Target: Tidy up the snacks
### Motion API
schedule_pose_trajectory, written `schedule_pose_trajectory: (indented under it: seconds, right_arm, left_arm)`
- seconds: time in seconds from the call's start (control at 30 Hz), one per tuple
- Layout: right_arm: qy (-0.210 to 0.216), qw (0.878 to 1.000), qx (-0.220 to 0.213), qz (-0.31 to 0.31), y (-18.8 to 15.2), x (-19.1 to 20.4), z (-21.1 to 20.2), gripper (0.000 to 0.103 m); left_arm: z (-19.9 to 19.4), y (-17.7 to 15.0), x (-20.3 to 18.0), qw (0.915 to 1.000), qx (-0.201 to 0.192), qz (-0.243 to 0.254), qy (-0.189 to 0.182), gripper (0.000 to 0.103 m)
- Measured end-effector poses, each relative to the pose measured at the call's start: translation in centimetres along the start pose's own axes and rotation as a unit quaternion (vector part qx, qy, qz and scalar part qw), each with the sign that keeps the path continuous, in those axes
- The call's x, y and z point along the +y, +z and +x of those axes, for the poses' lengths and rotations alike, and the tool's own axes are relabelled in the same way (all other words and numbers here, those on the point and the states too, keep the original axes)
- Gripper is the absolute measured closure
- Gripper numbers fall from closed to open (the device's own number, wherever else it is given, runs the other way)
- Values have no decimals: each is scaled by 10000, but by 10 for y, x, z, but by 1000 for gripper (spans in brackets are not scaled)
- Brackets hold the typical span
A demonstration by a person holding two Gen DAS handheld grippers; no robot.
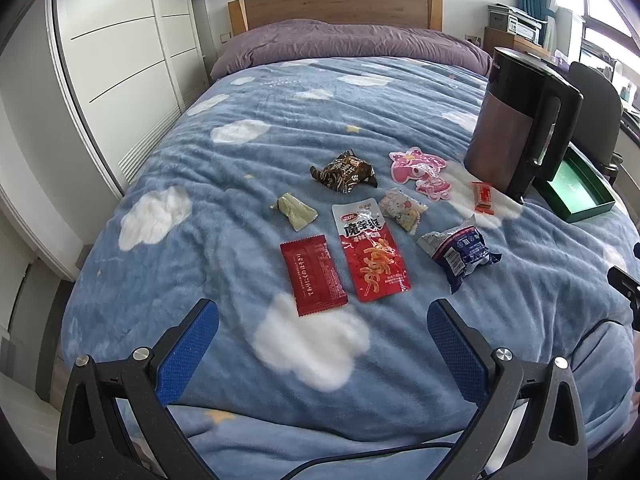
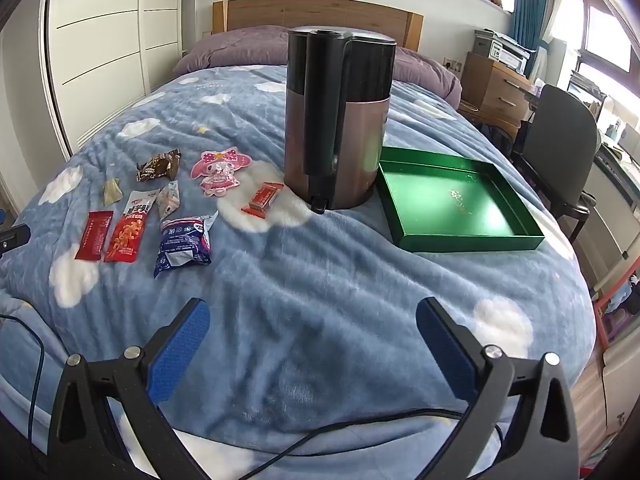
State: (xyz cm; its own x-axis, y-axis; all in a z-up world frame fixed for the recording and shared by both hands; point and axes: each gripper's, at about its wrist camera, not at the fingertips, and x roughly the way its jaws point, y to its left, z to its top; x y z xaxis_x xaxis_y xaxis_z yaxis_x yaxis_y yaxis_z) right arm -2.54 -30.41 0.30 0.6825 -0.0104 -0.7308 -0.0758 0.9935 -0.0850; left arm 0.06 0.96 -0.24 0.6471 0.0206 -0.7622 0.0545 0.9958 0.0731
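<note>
Several snack packets lie on the blue cloud blanket: a dark red sachet (image 1: 313, 278), a red-and-white konjac pack (image 1: 372, 254), a blue-and-white bag (image 1: 460, 254), a brown wrapper (image 1: 344, 176), a green-grey packet (image 1: 294, 212), a pink character pack (image 1: 420, 174), a pastel packet (image 1: 402, 209) and a small red candy (image 1: 483, 197). A green tray (image 2: 472, 236) sits right of the kettle, with nothing in it. My left gripper (image 1: 323, 330) is open above the blanket just short of the red sachets. My right gripper (image 2: 313, 326) is open over bare blanket, short of the tray.
A tall black-and-bronze kettle (image 2: 340, 120) stands on the bed between the snacks and the tray. Purple pillows (image 1: 348, 42) lie at the headboard. A white wardrobe (image 1: 120, 60) is left, a desk chair (image 2: 560, 140) right. Cables trail over the near bed edge.
</note>
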Motion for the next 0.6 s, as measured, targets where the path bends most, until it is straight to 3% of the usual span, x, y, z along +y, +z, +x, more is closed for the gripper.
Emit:
schedule_pose_trajectory:
  seconds: [0.6]
  right_arm:
    - [12,10000,-5,22,0,2,0,0]
  left_arm:
    - [5,-3,9,9999,110,-108,1,1]
